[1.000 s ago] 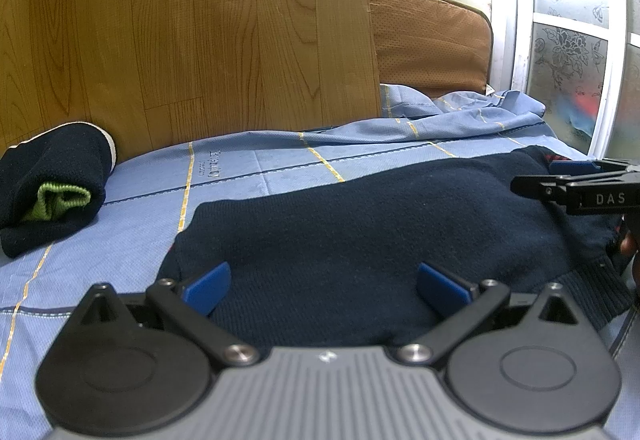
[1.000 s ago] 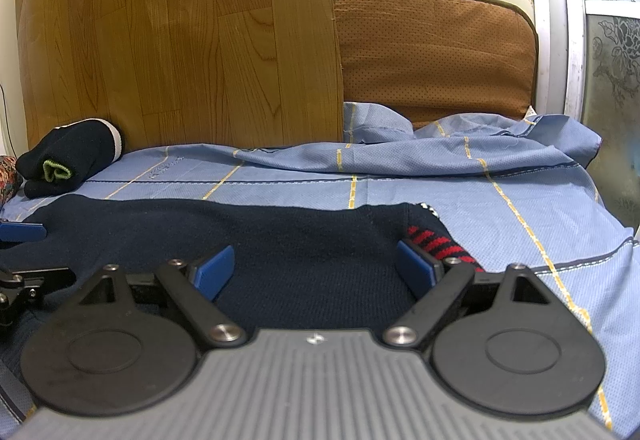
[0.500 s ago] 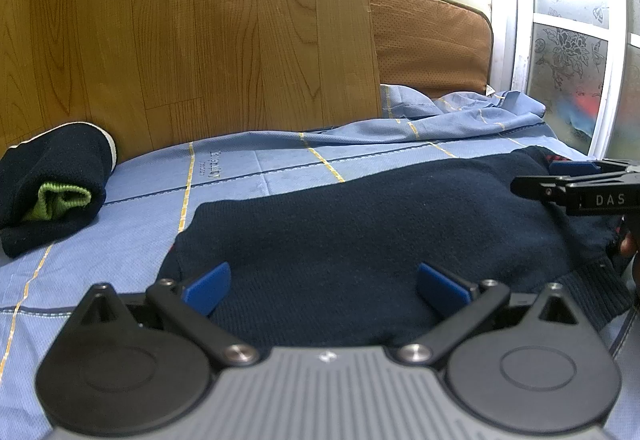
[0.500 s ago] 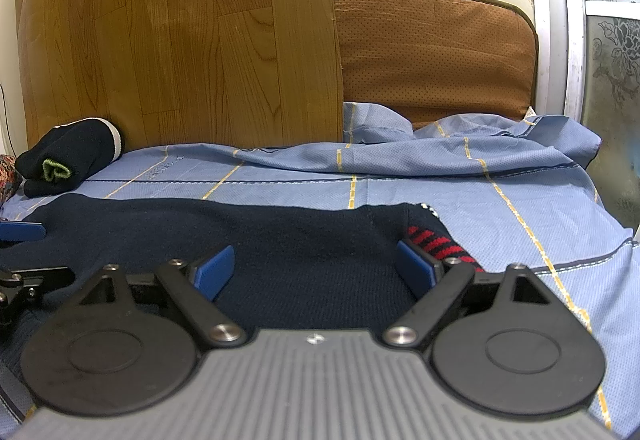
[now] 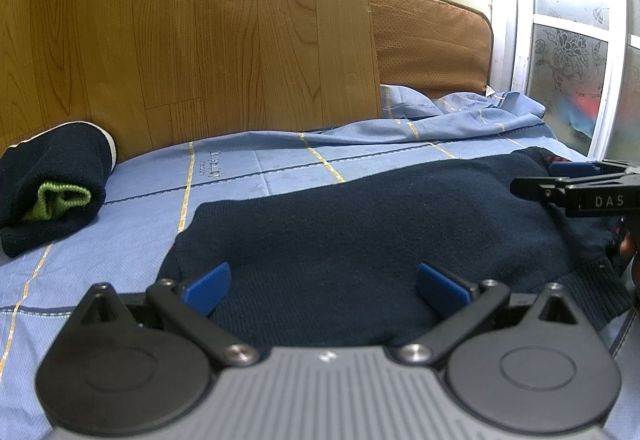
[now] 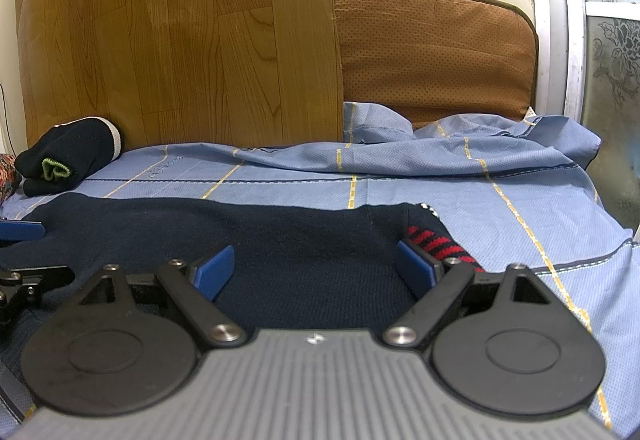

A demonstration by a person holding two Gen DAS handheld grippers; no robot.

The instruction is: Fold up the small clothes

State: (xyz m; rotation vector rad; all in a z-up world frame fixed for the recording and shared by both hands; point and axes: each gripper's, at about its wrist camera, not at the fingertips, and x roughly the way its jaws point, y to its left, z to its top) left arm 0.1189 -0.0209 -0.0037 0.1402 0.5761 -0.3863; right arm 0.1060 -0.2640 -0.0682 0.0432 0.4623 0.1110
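At the far left of the bed, against the wooden board (image 5: 180,20), a rolled navy garment (image 5: 52,184) with a green cuff is seen, well apart from the work area. Spread flat across the blue bedsheet (image 5: 248,168) lies the navy sweater (image 5: 360,224), with its ribbed hem at the near right and a red-striped part (image 6: 436,246) at its right end.

The left gripper (image 5: 324,282) is held just above the sweater's near left portion, its jaws spread wide with nothing pressed between the blue pads. Further right, the right gripper (image 6: 316,268) is held over the sweater's near right portion, beside the red stripes, its jaws likewise wide open and empty. No edge of the sweater is gripped yet.

A poor fold is judged likely if the jaws are closed on the thick middle of the knit rather than on an edge: only the top layer could be pinched, and the cloth would bunch. If the two sides are lifted unevenly, a skewed crease could result. The loose bedsheet could also be caught with the sweater and dragged up.
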